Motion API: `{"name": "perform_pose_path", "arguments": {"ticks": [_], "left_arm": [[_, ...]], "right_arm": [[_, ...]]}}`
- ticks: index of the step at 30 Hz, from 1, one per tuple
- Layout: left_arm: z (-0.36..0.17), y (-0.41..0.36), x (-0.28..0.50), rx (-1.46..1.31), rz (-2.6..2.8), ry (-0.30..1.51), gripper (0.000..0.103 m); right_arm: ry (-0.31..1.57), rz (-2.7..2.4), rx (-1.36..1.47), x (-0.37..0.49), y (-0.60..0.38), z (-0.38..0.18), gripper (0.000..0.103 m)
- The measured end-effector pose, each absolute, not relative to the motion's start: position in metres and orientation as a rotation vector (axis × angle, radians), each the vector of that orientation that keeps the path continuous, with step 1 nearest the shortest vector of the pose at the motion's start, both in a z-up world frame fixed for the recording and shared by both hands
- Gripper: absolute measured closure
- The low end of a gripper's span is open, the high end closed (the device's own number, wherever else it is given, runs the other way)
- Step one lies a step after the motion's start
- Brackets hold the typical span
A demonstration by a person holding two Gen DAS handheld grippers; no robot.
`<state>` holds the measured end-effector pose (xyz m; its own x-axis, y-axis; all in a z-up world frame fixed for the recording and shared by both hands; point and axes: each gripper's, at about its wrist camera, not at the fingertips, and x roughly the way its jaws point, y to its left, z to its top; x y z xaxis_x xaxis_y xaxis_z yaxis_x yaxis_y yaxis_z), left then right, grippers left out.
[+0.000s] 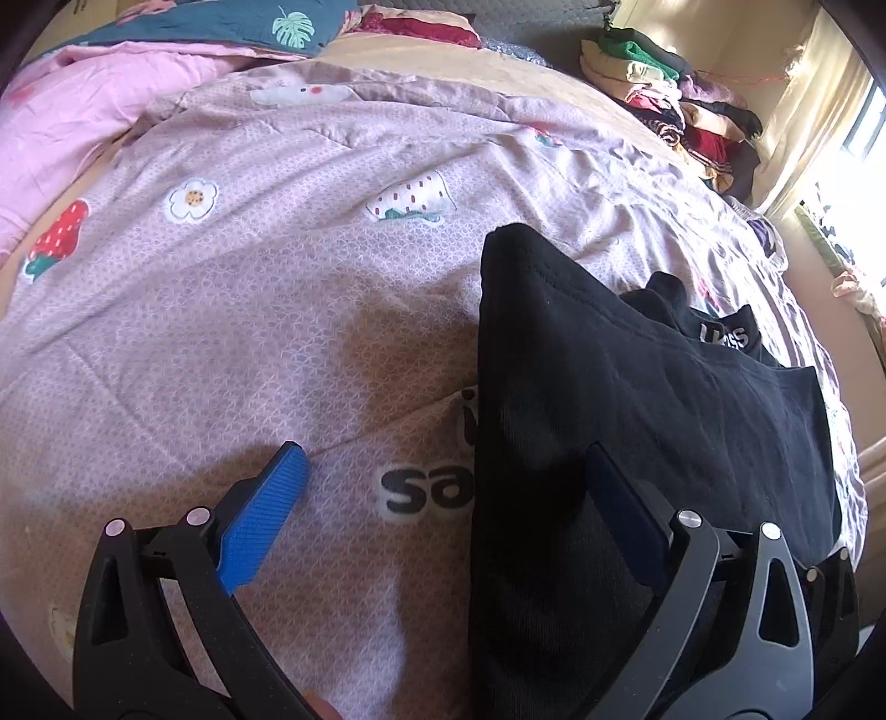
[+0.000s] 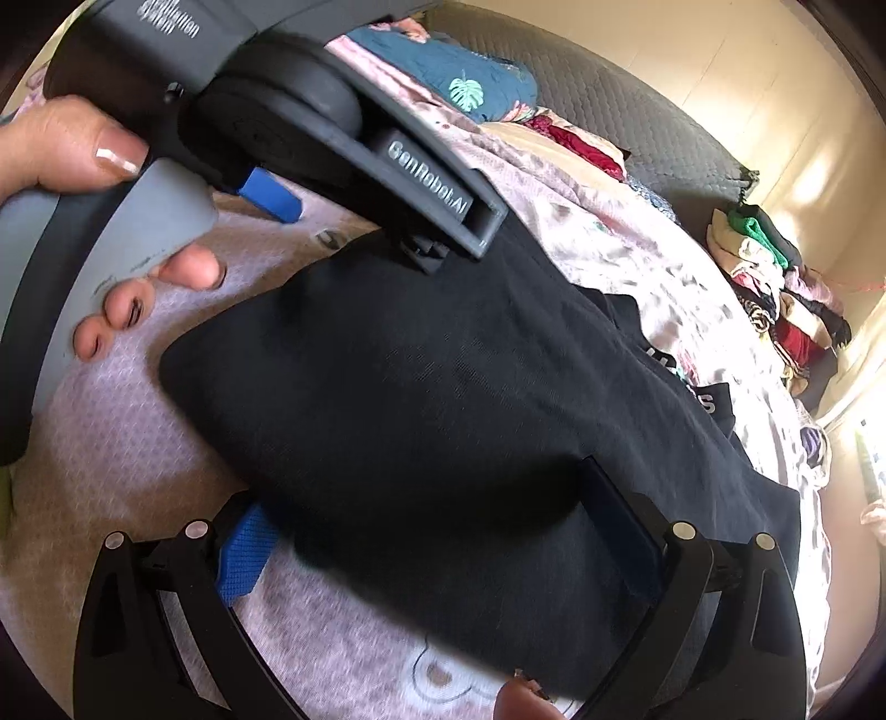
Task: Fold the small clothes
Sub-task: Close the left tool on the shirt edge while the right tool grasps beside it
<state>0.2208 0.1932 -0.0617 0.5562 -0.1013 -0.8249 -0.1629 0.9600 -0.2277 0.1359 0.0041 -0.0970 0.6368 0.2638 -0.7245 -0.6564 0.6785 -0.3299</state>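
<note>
Shorts (image 2: pixel 443 399), black, lie half-folded on the bed (image 1: pixel 221 332) near its right edge. My left tool (image 1: pixel 437 471) and right tool (image 2: pixel 426 493) both gape, gripping nothing. I judge another fold remains.

1. One black garment (image 2: pixel 443 399) lies on the bedspread (image 1: pixel 277 310).
2. One bedspread, pink and printed, lies under the garment.
3. Two grippers: the left gripper (image 1: pixel 443 487) at the garment's near edge, the right gripper (image 2: pixel 437 498) over the garment.
4. Four blue pads (image 1: pixel 266 509), two on each gripper.
5. One hand (image 2: pixel 83 160) is beyond the garment, holding the left gripper.
6. One clothes pile (image 1: pixel 675 105) is far beyond the garment, to its right.
7. One teal leaf-print quilt (image 1: pixel 232 27) is far beyond the garment, to its left.
</note>
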Motion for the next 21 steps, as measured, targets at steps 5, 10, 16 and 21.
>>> {"name": "perform_pose_path", "arguments": {"ticks": [5, 10, 16, 21], "left_arm": [[-0.061, 0.193, 0.229, -0.287, 0.039, 0.996, 0.01], [-0.062, 0.192, 0.236, -0.28, 0.059, 1.004, 0.01], [-0.063, 0.19, 0.24, -0.304, 0.056, 1.022, 0.01], [-0.06, 0.184, 0.242, -0.367, 0.009, 1.028, 0.01]], "right_arm": [[0.654, 0.573, -0.567, 0.135, -0.004, -0.087, 0.008], [0.645, 0.654, -0.444, 0.135, -0.022, -0.072, 0.039], [0.642, 0.722, -0.325, 0.133, -0.04, -0.059, 0.095], [0.602, 0.728, -0.343, 0.12, -0.043, -0.05, 0.096]]}}
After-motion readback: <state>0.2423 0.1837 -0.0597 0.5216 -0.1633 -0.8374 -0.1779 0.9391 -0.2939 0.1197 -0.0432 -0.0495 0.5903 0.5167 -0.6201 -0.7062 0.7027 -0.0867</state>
